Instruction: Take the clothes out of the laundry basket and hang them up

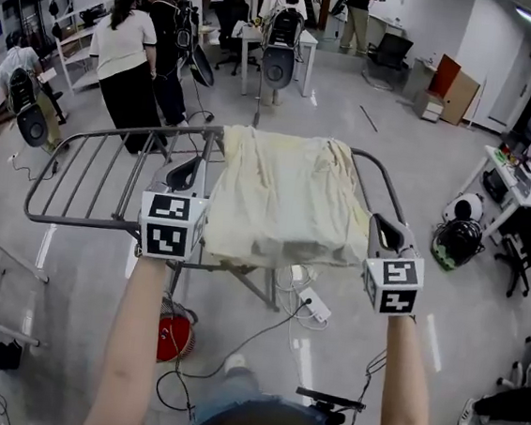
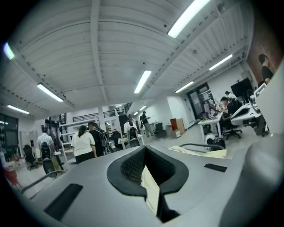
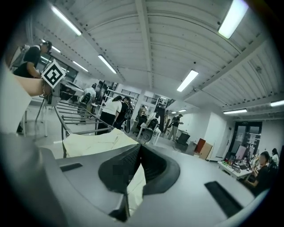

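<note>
Here, a cream cloth (image 1: 281, 194) was draped over the right end of the drying rack (image 1: 76, 218), its side edges pinched tight by the left gripper (image 1: 186, 175) and right gripper (image 1: 383, 231).

Your cream garment (image 1: 281, 194) lies spread over the right half of the grey wire drying rack (image 1: 81, 173). It is mostly smooth on top, and its near edge folds down over the front rail. Its 2 side edges are pinched in your left gripper (image 1: 187, 172) and right gripper (image 1: 383, 231), each with jaws closed on the fabric.
</note>
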A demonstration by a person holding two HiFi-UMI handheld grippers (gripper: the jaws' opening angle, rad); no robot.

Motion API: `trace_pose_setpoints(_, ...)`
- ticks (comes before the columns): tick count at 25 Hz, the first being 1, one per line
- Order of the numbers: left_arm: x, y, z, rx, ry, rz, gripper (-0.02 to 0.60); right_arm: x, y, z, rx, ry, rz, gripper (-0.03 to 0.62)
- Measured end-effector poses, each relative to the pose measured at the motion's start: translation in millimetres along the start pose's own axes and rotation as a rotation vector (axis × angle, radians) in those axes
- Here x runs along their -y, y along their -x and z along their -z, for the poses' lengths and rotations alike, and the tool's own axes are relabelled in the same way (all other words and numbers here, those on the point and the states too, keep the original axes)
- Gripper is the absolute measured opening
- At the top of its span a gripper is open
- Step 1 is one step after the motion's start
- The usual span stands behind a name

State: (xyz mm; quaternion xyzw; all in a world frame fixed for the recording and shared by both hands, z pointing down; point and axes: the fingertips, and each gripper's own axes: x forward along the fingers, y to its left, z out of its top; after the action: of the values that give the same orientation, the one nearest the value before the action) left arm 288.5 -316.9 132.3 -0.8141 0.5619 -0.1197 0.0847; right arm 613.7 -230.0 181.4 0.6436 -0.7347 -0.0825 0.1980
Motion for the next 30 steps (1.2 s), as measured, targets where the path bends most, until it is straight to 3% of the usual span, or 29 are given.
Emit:
trace_pose_setpoints(3, 12, 39, -9, 0.059, 0.026, -0.028, 0.000, 5, 37, -8, 0.063, -0.034, 0.000, 0.000)
trace_pose_setpoints(8, 27, 114, -26, 0.166, -0.036, -0.110, 0.000, 11, 89, -18, 0.150, -0.104, 0.002, 0.000)
trace_pose_setpoints(15, 25, 200, -12, 0.186, -0.007, -0.223, 0.000, -12, 130, -22, 0.225, -0.156, -0.061, 0.000)
trace_pose_setpoints(20, 13, 267, -4, 0.181, -0.008, -0.309, 0.000, -54, 133, -31, 0.245, -0.161, -0.170, 0.002)
trace_pose_setpoints(23, 1, 308, 3, 0.166, -0.048, -0.383, 0.000, -96, 134, -46, 0.266, -0.168, -0.281, 0.108)
trace_pose_setpoints(26, -12, 335, 22, 0.124, -0.018, -0.416, 0.007, -135, 137, -61, 0.293, -0.171, -0.368, 0.199)
trace_pose_setpoints(30, -35, 366, 53, 0.103, 0.079, -0.431, 0.326, -192, 138, -73, 0.317, -0.179, -0.477, 0.339)
